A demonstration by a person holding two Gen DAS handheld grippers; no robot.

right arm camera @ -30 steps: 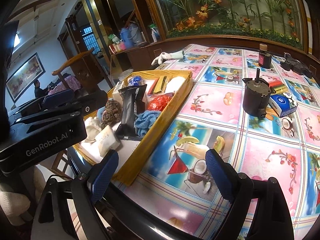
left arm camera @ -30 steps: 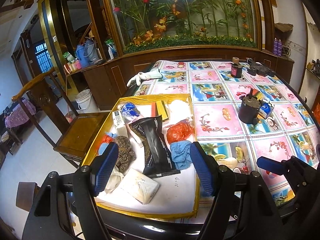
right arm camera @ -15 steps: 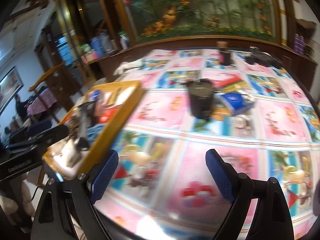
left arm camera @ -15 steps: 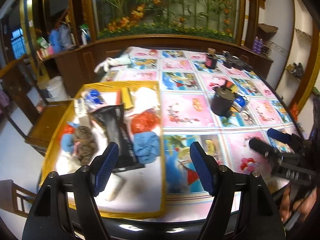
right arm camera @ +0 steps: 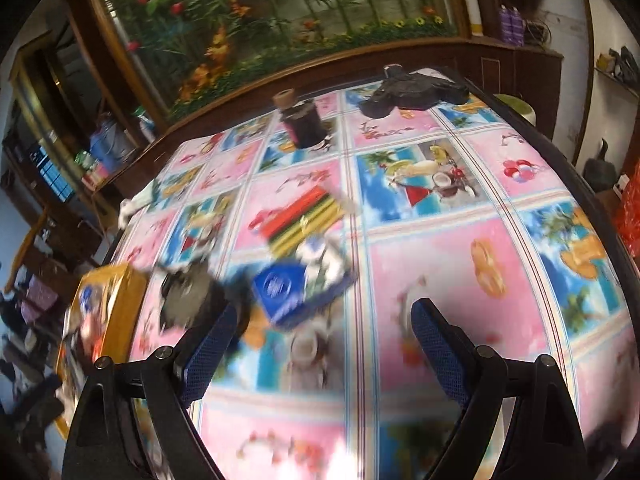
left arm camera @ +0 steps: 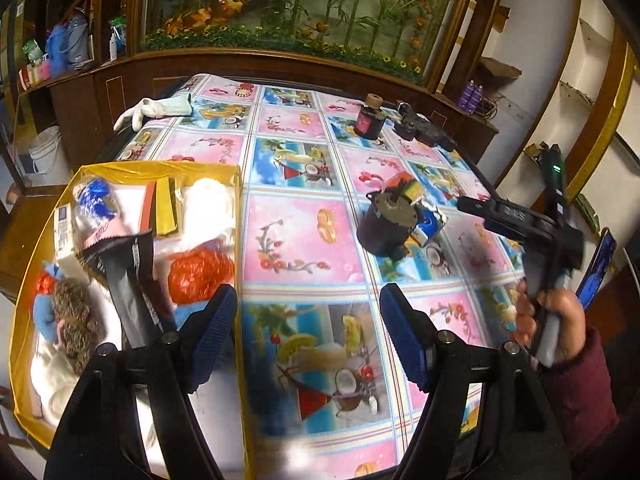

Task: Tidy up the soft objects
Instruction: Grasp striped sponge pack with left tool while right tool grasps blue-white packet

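Observation:
A yellow tray [left arm camera: 124,168] at the table's left holds soft items: an orange net ball [left arm camera: 200,274], a white fluffy wad [left arm camera: 208,200], a brown scrubber [left arm camera: 76,320], a blue cloth [left arm camera: 42,316] and a black pouch [left arm camera: 132,280]. My left gripper [left arm camera: 308,336] is open and empty, low over the tray's right edge. My right gripper [right arm camera: 320,352] is open and empty above the tablecloth, near a blue box [right arm camera: 280,292]. It shows in the left wrist view [left arm camera: 560,248], held by a hand. The tray appears blurred in the right wrist view [right arm camera: 108,292].
On the patterned tablecloth [left arm camera: 304,240] stand a dark cylinder [left arm camera: 384,228], a dark jar [left arm camera: 370,120] and black objects [left arm camera: 424,130]. A white glove [left arm camera: 154,110] lies at the far left corner. Striped packets [right arm camera: 308,220] lie beside the blue box. A wooden cabinet runs behind.
Both grippers have swung to the right. The tray has slid to the left in both views. The right gripper has moved towards the blue box and cylinder.

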